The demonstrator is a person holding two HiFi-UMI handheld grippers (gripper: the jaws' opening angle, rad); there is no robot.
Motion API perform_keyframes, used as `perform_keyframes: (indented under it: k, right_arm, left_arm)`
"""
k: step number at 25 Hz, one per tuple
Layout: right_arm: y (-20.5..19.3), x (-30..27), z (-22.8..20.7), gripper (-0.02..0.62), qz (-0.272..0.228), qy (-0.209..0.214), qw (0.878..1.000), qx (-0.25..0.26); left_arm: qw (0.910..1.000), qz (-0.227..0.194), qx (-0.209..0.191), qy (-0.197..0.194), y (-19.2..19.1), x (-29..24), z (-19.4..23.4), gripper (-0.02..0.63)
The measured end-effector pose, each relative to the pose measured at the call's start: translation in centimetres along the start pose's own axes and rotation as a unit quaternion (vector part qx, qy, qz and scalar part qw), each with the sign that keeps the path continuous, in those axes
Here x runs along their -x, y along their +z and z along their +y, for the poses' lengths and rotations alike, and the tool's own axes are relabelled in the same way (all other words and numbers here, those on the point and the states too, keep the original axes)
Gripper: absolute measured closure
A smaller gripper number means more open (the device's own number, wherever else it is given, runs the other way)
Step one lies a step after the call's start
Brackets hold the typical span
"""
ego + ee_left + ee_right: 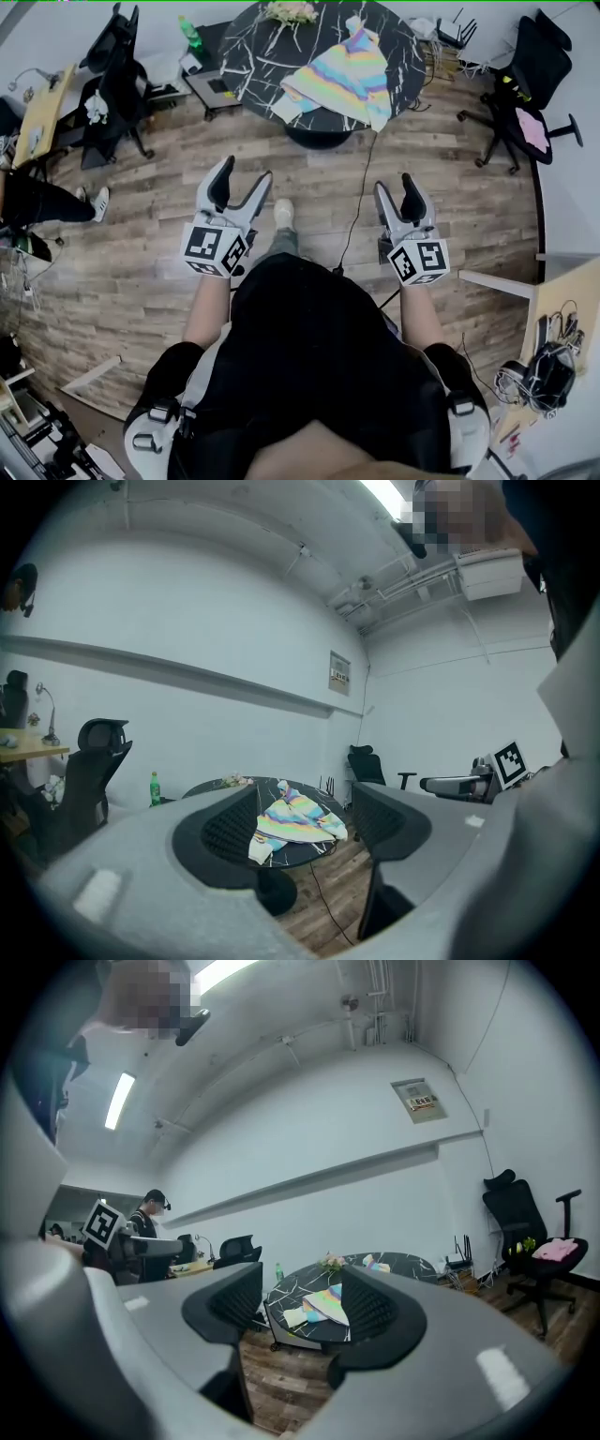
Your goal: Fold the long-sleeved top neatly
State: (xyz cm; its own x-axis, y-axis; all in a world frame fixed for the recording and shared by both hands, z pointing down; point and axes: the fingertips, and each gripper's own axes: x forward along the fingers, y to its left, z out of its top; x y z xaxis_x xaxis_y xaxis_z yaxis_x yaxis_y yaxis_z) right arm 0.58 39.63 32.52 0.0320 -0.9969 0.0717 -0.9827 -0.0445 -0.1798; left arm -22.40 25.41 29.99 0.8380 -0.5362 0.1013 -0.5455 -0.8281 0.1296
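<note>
A rainbow-striped long-sleeved top [342,75] lies rumpled on the round black marble table [253,47] at the top of the head view, with a white sleeve end hanging near the table's front edge. Both grippers are held out over the wooden floor, well short of the table. The left gripper [245,173] is open and empty, and so is the right gripper [395,185]. In the left gripper view the top [298,819] shows far off between the jaws of the left gripper [307,794]. The right gripper view frames the top [323,1305] the same way.
A black cable [361,197] runs across the floor from the table toward the person's feet. Office chairs stand at the left [117,84] and right [525,103]. A green bottle [190,33] and flowers [289,11] sit near the table's far side. Another person [148,1218] stands by desks.
</note>
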Motion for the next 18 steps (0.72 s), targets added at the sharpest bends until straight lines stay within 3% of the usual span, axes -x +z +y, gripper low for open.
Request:
perform_keyframes:
  k: [18]
  right_arm:
    - [3.8,-18.5,-2.6,0.357,0.007,-0.026,0.999,0.035]
  left_arm:
    - [0.9984,-0.003,0.019,-0.052,2.5,-14.4,13.1,0.287]
